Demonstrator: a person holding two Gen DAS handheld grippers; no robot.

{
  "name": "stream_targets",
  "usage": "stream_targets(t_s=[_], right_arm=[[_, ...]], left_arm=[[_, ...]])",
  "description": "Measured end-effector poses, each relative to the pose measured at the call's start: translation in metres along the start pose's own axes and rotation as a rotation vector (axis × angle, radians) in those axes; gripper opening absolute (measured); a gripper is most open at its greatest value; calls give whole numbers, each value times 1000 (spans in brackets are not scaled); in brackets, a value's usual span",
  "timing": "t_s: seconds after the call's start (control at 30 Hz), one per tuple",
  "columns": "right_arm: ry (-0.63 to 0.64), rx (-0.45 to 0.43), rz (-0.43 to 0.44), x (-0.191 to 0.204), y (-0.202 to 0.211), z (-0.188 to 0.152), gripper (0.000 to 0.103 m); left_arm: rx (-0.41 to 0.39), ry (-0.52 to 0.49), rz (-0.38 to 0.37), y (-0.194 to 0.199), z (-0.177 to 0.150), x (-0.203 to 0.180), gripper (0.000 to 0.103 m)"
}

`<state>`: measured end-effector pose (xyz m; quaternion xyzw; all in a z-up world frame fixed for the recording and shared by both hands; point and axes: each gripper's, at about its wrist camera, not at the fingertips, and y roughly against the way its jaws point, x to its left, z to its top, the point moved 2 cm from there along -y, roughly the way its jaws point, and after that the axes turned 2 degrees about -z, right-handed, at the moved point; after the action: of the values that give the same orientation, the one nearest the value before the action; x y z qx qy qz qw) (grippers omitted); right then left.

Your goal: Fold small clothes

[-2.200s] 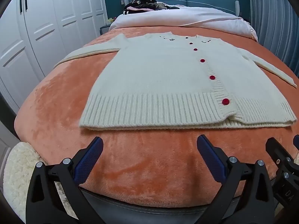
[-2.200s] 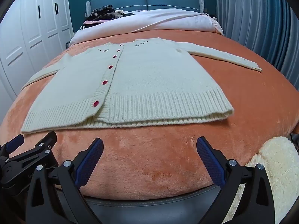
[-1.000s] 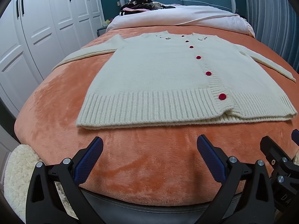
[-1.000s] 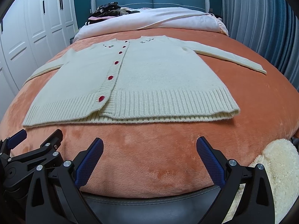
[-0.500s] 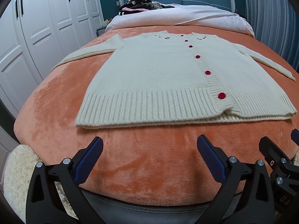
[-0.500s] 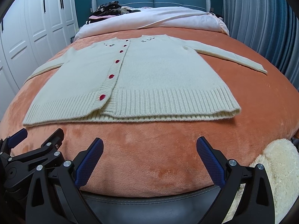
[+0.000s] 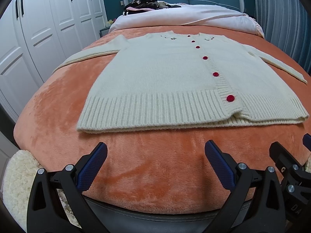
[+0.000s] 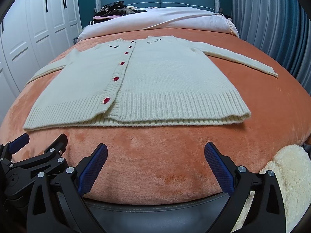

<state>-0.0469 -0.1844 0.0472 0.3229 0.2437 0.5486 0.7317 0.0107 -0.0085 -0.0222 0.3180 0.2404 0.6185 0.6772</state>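
Observation:
A cream knit cardigan (image 7: pixel 165 77) with red buttons lies flat, face up, on the orange blanket (image 7: pixel 147 159), both sleeves spread out to the sides; it also shows in the right wrist view (image 8: pixel 155 77). My left gripper (image 7: pixel 155 163) is open and empty, hovering at the foot of the bed short of the cardigan's ribbed hem. My right gripper (image 8: pixel 155 163) is open and empty, also short of the hem. The right gripper shows at the right edge of the left wrist view (image 7: pixel 289 167), and the left gripper at the left edge of the right wrist view (image 8: pixel 37 155).
A white duvet (image 7: pixel 184 15) and a pile of dark clothes (image 7: pixel 143 1) lie at the head of the bed. White wardrobes (image 7: pixel 38 29) stand on the left, a blue curtain (image 8: pixel 272 19) on the right. Fluffy cream rugs (image 8: pixel 289 178) lie by the bed's foot.
Both grippers have crept slightly forward and up toward the hem, so the cardigan sits a little lower and closer in view. Both jaws stay open. The cardigan has not moved.

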Motion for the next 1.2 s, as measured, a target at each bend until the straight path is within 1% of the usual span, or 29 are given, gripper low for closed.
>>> stream_targets(t_s=[1.2], right_arm=[[2, 10, 5, 2, -2, -2, 98]], left_arm=[[7, 2, 0, -3, -2, -1, 98]])
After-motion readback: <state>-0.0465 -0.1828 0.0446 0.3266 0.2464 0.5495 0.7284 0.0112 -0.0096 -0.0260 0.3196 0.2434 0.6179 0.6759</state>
